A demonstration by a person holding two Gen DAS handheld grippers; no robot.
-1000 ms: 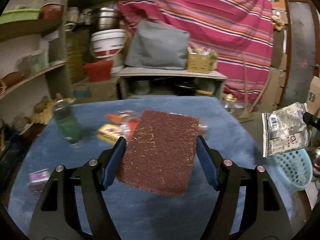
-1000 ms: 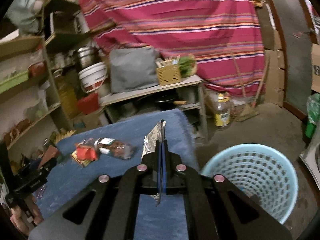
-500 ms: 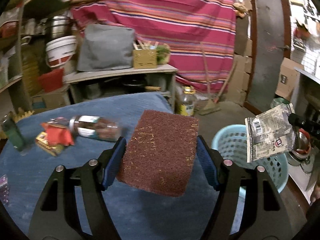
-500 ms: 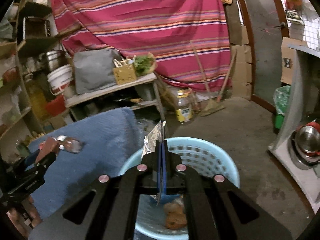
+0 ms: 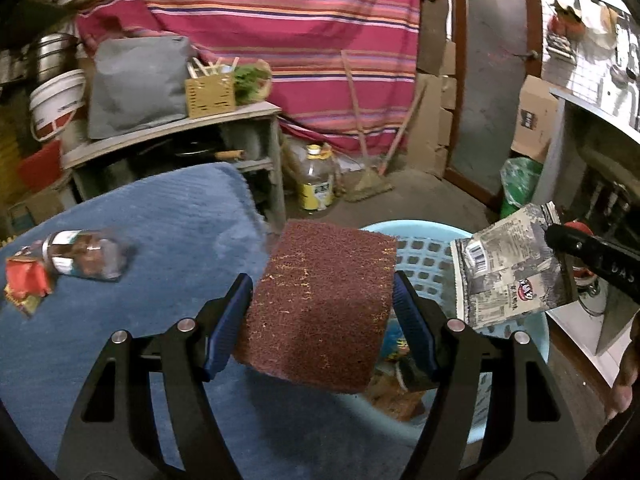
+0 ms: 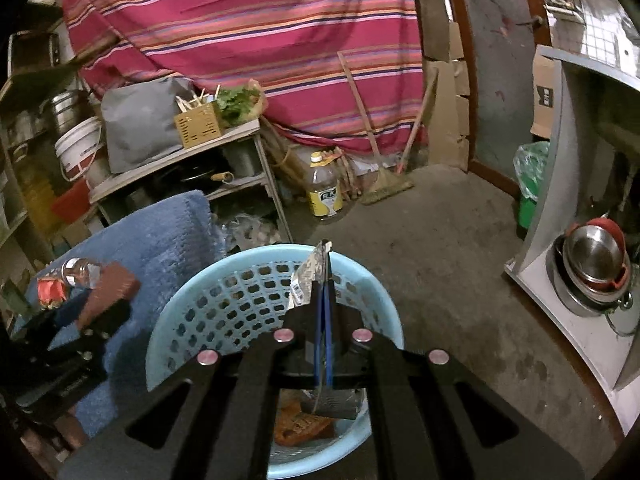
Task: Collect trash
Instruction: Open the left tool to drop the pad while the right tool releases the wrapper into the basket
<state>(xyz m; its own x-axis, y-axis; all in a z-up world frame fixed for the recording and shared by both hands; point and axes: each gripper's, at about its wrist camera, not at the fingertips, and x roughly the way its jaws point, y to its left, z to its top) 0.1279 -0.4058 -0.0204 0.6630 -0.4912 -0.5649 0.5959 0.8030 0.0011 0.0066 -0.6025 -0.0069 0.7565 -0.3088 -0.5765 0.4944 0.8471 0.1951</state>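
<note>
Trash in both grippers: the left gripper (image 5: 322, 312) pinches a maroon scouring pad (image 5: 320, 304) between its pads, partly over the blue laundry basket (image 5: 432, 248); if let go here, the pad could catch the near rim and land on the blue towel (image 5: 160, 232). Right gripper (image 6: 325, 280), pressed together on a crinkled grey snack wrapper (image 6: 310, 276), hangs directly above the basket.

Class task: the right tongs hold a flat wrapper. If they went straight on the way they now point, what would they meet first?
Most likely the light blue basket: the right tongs and their wrapper point down over its opening. Depth is unclear, so inner wall or litter inside.
</note>
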